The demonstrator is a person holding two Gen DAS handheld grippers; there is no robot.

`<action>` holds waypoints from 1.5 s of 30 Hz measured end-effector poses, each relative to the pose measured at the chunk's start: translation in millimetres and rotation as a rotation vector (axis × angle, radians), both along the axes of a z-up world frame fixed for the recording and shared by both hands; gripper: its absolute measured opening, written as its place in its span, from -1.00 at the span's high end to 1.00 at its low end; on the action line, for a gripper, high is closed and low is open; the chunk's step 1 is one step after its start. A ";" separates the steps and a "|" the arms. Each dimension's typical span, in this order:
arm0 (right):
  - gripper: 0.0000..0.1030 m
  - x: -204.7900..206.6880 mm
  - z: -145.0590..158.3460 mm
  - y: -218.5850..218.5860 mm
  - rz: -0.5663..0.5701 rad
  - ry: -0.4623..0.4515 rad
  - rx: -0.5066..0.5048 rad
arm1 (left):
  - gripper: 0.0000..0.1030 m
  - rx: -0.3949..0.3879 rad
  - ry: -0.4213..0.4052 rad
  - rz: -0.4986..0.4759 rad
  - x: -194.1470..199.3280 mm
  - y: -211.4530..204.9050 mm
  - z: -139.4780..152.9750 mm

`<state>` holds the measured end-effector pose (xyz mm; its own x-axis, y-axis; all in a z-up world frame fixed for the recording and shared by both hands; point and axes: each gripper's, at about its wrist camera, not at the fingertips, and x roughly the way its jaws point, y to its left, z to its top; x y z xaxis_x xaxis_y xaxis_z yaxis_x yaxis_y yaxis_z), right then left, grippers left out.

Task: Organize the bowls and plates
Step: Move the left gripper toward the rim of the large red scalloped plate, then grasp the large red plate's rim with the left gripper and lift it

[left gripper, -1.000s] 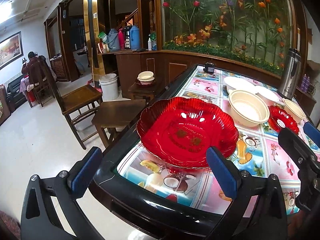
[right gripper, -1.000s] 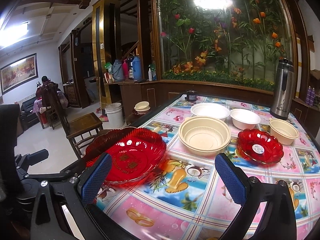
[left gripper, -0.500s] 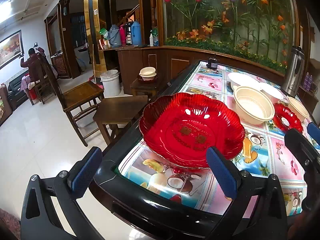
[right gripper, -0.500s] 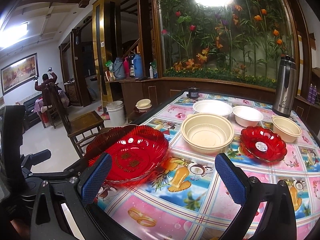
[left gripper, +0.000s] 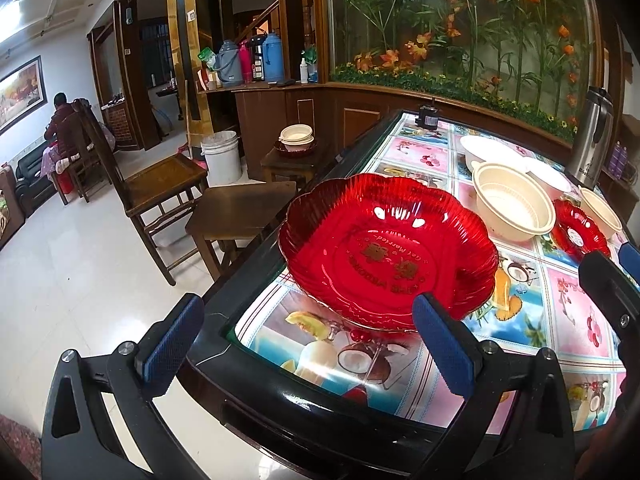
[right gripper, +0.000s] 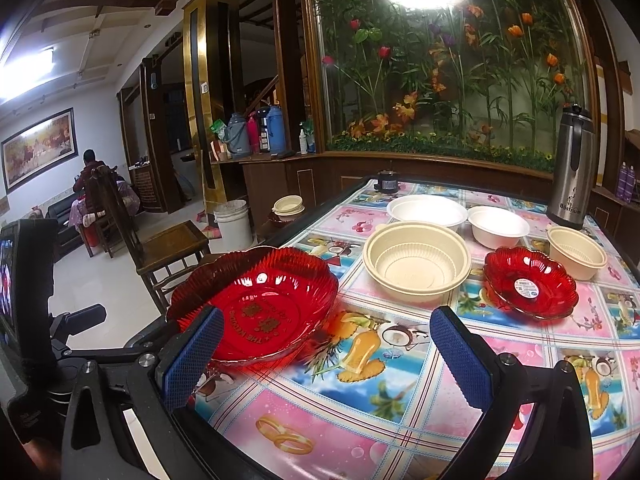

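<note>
A large red scalloped plate rests on the patterned table near its left edge. My left gripper is open just short of the plate's near rim, its right finger close under that rim. My right gripper is also open and holds nothing, with the red plate by its left finger. Beyond stand a cream ribbed bowl, a small red dish, two white bowls and a small cream bowl.
A steel flask stands at the table's far right, a small black jar at the far end. Left of the table are a wooden stool, a chair, a white bucket and stacked bowls on a side stand. A person sits far left.
My left gripper has shifted slightly and tilted, so the red plate fills more of its view. The right gripper moved a little closer to the table. Both stay open.
</note>
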<state>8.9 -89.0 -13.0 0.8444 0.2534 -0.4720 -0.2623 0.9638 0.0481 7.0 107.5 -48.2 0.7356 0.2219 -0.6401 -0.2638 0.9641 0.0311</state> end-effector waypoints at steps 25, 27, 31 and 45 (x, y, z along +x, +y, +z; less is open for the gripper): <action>-0.99 21.6 -10.1 -1.7 -0.007 0.042 0.025 | -1.00 -0.024 0.042 0.047 15.8 25.0 -14.5; -0.99 24.9 -8.1 -0.1 -0.008 0.040 0.021 | -1.00 -0.025 0.045 0.049 15.7 26.8 -15.5; -0.99 33.9 -5.7 4.0 -0.006 0.042 0.021 | -1.00 -0.029 0.051 0.054 20.1 29.8 -16.5; -0.99 78.2 -34.0 12.9 -0.015 0.150 0.041 | -1.00 -0.004 0.119 0.135 48.2 61.9 -27.1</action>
